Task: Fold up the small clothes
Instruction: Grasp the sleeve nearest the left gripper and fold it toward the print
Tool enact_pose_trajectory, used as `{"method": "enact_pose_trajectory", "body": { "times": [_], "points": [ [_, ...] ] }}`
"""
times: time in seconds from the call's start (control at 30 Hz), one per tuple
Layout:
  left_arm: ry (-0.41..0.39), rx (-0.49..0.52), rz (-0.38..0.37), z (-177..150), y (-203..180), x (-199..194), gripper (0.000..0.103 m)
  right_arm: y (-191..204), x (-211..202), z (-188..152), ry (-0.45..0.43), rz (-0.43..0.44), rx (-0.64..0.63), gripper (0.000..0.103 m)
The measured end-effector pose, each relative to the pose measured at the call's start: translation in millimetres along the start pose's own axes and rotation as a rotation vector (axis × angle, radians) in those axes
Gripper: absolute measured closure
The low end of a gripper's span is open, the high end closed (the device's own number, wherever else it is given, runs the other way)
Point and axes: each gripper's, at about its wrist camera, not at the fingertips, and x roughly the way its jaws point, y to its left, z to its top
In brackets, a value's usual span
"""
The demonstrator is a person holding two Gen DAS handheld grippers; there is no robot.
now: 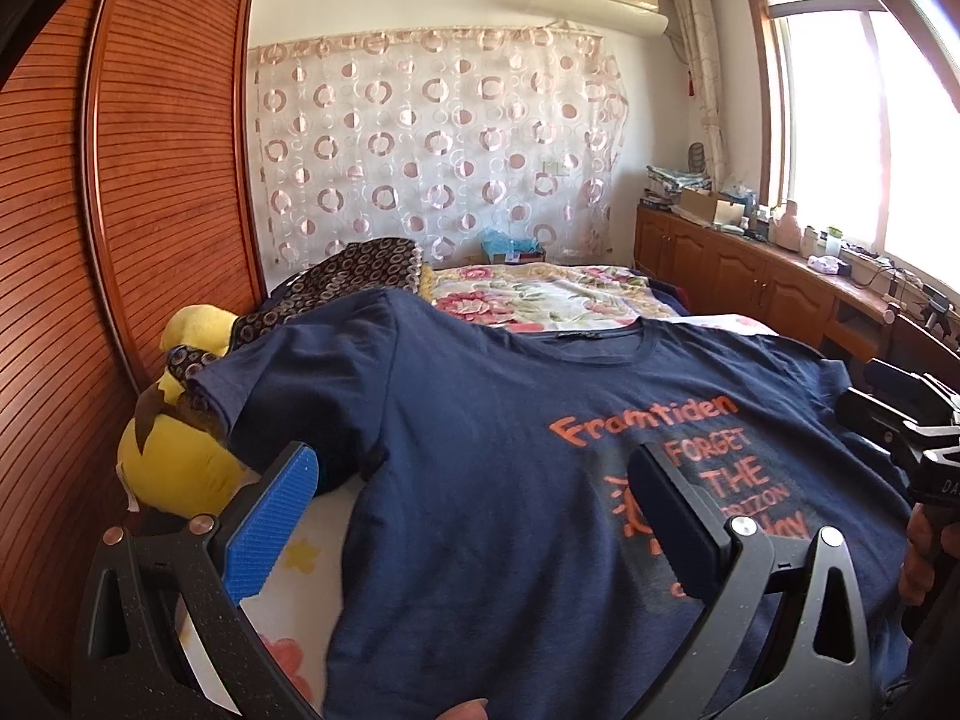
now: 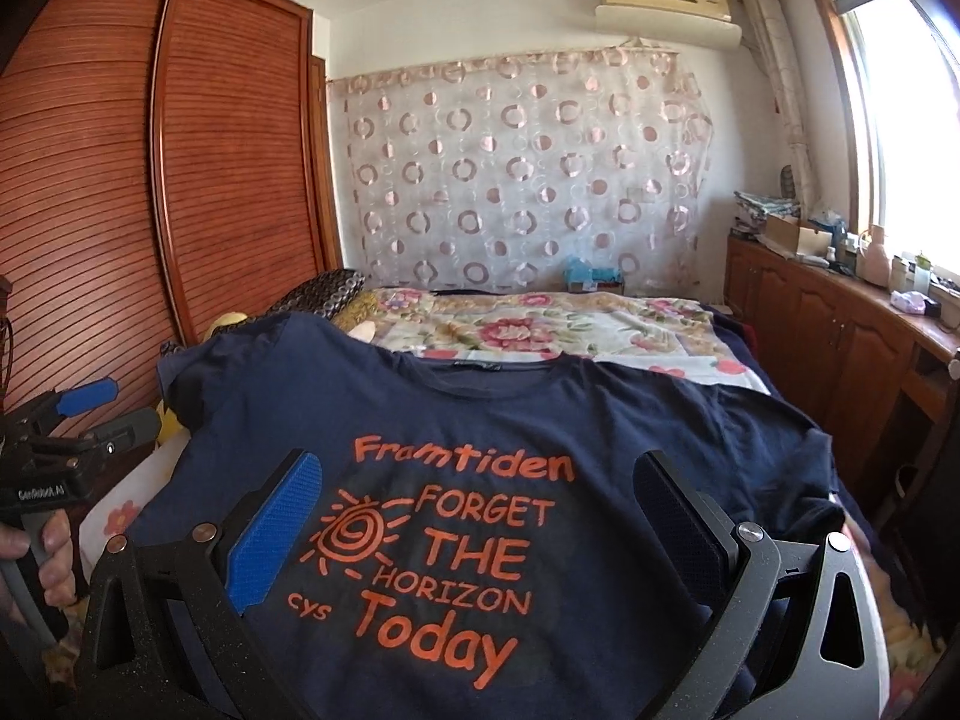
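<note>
A navy T-shirt (image 1: 480, 432) with orange print lies spread flat, front up, on the bed, collar at the far side; it also shows in the right wrist view (image 2: 600, 420). My left gripper (image 1: 474, 498) is open and empty, hovering over the shirt's lower left part. My right gripper (image 2: 474, 498) is open and empty over the printed chest. The shirt's left sleeve (image 1: 240, 384) rests on a yellow plush toy (image 1: 174, 462). The right gripper's body shows at the right edge of the left wrist view (image 1: 906, 420); the left gripper's body shows at the left edge of the right wrist view (image 2: 66, 420).
A floral bedsheet (image 1: 540, 294) covers the bed beyond the shirt. A dark patterned cloth (image 1: 336, 282) lies at the far left. A wooden wardrobe (image 1: 120, 180) stands close on the left. A low wooden cabinet (image 1: 750, 276) with clutter runs under the window on the right.
</note>
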Motion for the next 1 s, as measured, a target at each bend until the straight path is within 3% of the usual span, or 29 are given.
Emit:
{"method": "enact_pose_trajectory", "body": {
  "times": [0.43,0.7,1.0],
  "points": [
    [0.066,-0.028,0.068,-10.8,50.6,21.4,0.0,6.4,32.0,6.5,0.094,0.091,-0.057,0.0],
    [0.083,-0.051,0.061,-6.6,97.2,34.5,0.001,1.9,46.2,14.4,0.132,0.129,-0.097,0.0],
    [0.116,-0.051,0.072,7.3,143.5,62.2,0.034,4.6,57.2,18.6,0.142,0.17,-0.119,0.0]
  ]
}}
